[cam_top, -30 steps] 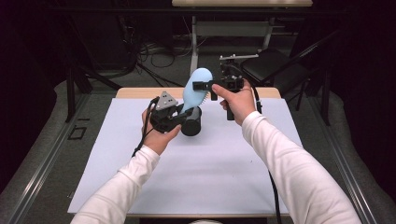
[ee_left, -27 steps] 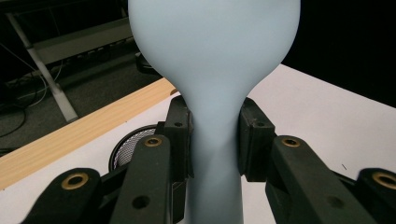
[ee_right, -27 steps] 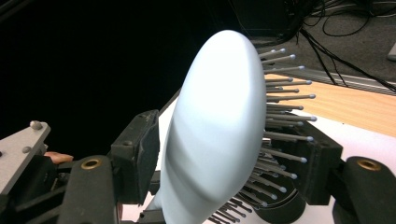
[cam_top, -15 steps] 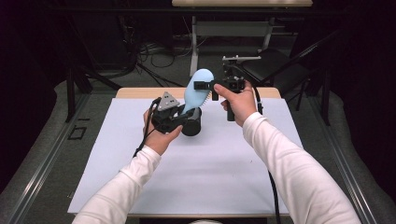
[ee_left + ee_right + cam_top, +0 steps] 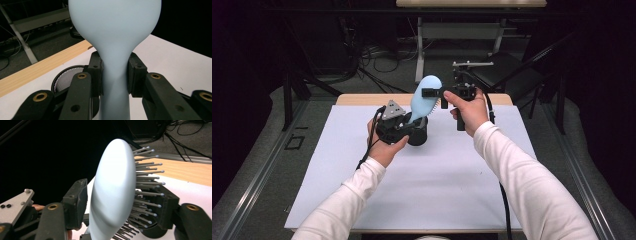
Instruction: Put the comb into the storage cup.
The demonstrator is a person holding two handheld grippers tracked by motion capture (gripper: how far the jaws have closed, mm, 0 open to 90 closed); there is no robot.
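Pale-blue plastic paddle hairbrush (image 5: pixel 425 97), handle clenched by left gripper (image 5: pixel 409 125) over black mesh cup (image 5: pixel 65 78), right gripper (image 5: pixel 432 93) straddling head, jaws released; handover midway, next right clamps.

One pale blue hairbrush (image 5: pixel 424 97) is in the scene, and there is one round black cup (image 5: pixel 417 135) with a mesh wall. Two hand-held grippers are in use, a left gripper (image 5: pixel 409 124) and a right gripper (image 5: pixel 432 93), each with two black jaws, and two white-sleeved forearms carry them. They are over one table (image 5: pixel 362 100) covered by one white sheet (image 5: pixel 437 190), and one grey three-cornered plate (image 5: pixel 392 110) sits on top of the left gripper.
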